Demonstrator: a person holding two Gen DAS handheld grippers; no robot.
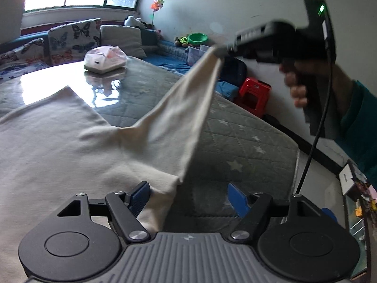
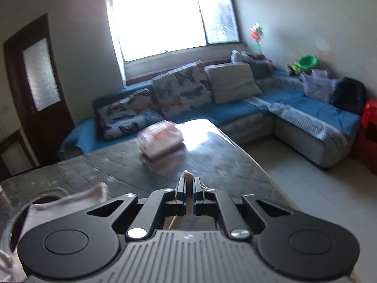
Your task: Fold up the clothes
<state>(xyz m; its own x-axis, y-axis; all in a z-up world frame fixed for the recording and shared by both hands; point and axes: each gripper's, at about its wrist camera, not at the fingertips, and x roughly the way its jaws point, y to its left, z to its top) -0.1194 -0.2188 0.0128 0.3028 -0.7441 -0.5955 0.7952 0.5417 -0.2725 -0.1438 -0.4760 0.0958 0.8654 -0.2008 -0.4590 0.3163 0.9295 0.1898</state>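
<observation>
A cream garment (image 1: 59, 146) lies spread on the grey quilted table cover (image 1: 247, 141). My left gripper (image 1: 188, 197) is open, its blue pads either side of the garment's near edge, which lies against the left pad. My right gripper (image 1: 223, 50) is shut on a corner of the garment and holds it high above the table, so a strip of cloth stretches up to it. In the right wrist view the right gripper (image 2: 189, 185) pinches a cream cloth edge (image 2: 188, 175), and the garment's neckline (image 2: 70, 195) shows at lower left.
A pink-and-white bag (image 1: 104, 59) sits at the table's far end beside a glossy bare patch. A blue corner sofa (image 2: 294, 103) with cushions stands behind. A red stool (image 1: 255, 94) stands by the table's right edge. A cable (image 1: 315, 141) hangs from the right gripper.
</observation>
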